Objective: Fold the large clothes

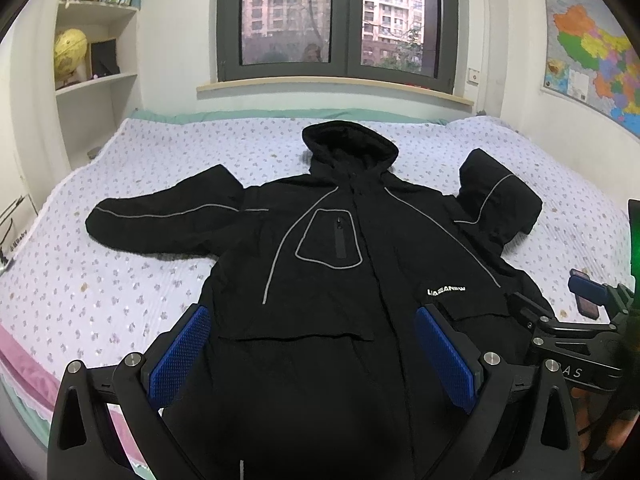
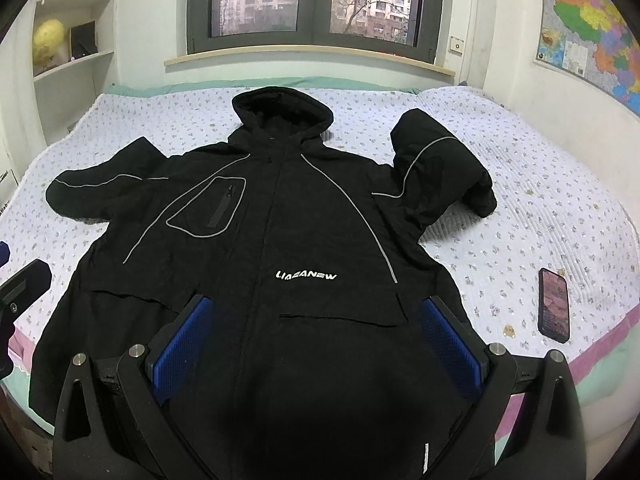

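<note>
The black hooded padded jacket with grey piping lies face up, spread across the middle of the floral-quilted bed. Both the left claw and the right claw hover released over its hem at the bottom centre, probably not touching. First flatten the bunched sleeve at upper right, avoiding the dark phone.
</note>
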`<action>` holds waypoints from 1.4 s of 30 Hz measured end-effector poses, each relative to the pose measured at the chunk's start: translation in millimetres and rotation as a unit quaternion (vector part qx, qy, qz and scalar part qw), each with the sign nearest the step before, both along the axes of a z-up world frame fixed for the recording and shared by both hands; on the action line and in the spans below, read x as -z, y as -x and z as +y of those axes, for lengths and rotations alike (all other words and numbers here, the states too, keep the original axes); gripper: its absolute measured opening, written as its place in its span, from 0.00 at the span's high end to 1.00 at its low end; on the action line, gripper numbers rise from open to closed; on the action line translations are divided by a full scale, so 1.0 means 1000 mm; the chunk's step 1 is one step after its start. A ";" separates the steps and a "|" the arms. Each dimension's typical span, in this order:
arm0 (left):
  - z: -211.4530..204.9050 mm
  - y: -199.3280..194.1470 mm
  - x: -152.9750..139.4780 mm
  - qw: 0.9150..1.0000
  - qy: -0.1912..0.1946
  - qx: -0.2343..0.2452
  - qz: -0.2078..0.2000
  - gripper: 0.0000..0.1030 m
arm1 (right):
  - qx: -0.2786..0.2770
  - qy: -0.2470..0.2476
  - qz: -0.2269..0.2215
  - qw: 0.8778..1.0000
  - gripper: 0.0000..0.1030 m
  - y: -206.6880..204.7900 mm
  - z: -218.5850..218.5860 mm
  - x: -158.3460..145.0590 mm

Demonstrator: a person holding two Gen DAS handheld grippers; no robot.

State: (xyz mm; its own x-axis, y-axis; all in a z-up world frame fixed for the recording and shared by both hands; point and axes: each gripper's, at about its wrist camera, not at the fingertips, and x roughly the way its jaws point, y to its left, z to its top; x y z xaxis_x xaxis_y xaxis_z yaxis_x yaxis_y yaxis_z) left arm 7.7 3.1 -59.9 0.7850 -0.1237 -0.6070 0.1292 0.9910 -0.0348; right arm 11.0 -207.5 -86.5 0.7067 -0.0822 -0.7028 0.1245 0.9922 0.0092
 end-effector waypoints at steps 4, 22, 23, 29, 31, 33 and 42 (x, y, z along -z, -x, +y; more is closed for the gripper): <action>0.005 0.001 0.002 1.000 0.005 0.000 0.000 0.01 | 0.000 0.001 0.003 1.000 0.00 0.001 0.003 0.002; 0.023 -0.009 0.008 1.000 0.014 -0.005 0.006 0.01 | -0.006 0.009 0.011 1.000 0.00 -0.010 0.024 0.007; 0.025 -0.010 0.008 1.000 0.014 -0.006 0.006 0.01 | -0.006 0.008 0.011 1.000 0.00 -0.011 0.025 0.007; 0.039 -0.021 0.008 1.000 0.015 -0.013 0.002 0.01 | -0.014 0.008 0.014 1.000 0.00 -0.027 0.041 0.004; 0.050 -0.027 0.007 1.000 0.015 -0.019 -0.001 0.01 | -0.023 0.008 0.010 1.000 0.00 -0.035 0.052 0.001; 0.064 -0.037 0.007 1.000 0.018 -0.024 -0.002 0.01 | -0.046 0.005 0.000 0.999 0.00 -0.046 0.067 -0.003; 0.173 -0.117 0.008 0.997 0.069 -0.035 0.023 0.01 | -0.178 -0.067 -0.071 0.979 0.00 -0.143 0.133 -0.014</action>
State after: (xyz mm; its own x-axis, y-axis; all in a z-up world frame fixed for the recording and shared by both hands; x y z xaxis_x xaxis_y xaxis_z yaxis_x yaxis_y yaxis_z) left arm 124.4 175.8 -68.3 0.7667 -0.1547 -0.6231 0.0553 0.9829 -0.1759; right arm 153.6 -74.9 -72.9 0.7659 0.2727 -0.5822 -0.2401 0.9614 0.1345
